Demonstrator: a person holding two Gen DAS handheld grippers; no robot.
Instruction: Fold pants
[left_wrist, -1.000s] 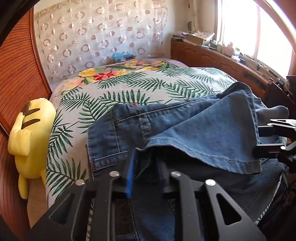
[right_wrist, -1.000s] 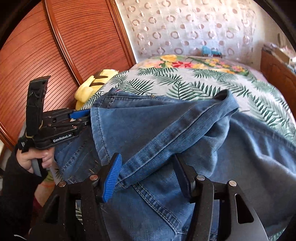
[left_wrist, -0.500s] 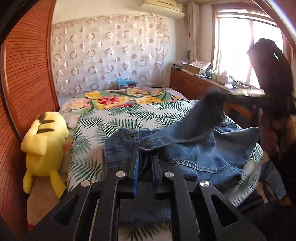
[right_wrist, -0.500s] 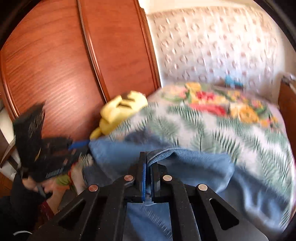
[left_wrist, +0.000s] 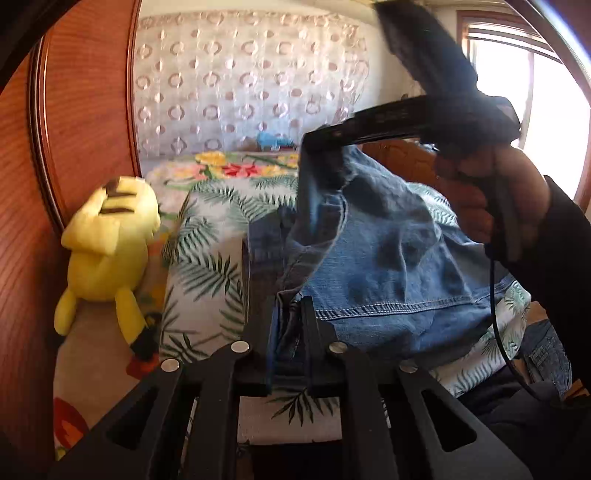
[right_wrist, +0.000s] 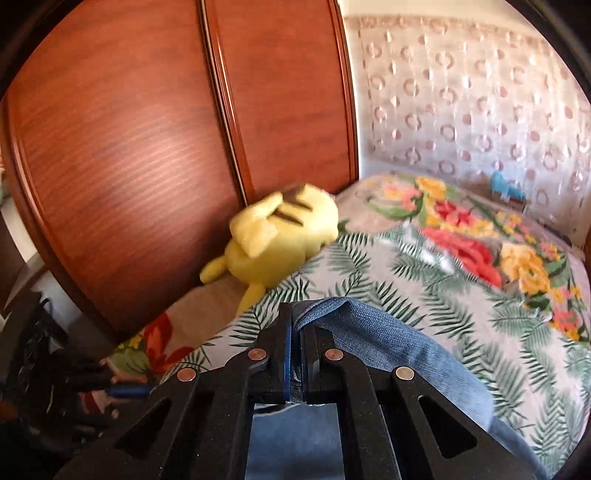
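Low in the left wrist frame, the left gripper (left_wrist: 290, 332) pinches a hem of the blue denim pants (left_wrist: 388, 266), which are bunched mid-frame above the palm-leaf and flower patterned bedspread (left_wrist: 207, 266). At upper right of that frame the right gripper (left_wrist: 325, 151), gripped by the person's right hand (left_wrist: 491, 195), lifts another fold of the denim; in its own view its fingers are clamped tight on the cloth. A yellow plush toy (left_wrist: 110, 251) lies at the left beside the reddish wooden wardrobe door (right_wrist: 129, 129).

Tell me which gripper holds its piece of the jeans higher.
The right gripper: the left wrist view shows it lifting a bunch of the jeans well above the bed, while the left gripper clamps denim low.
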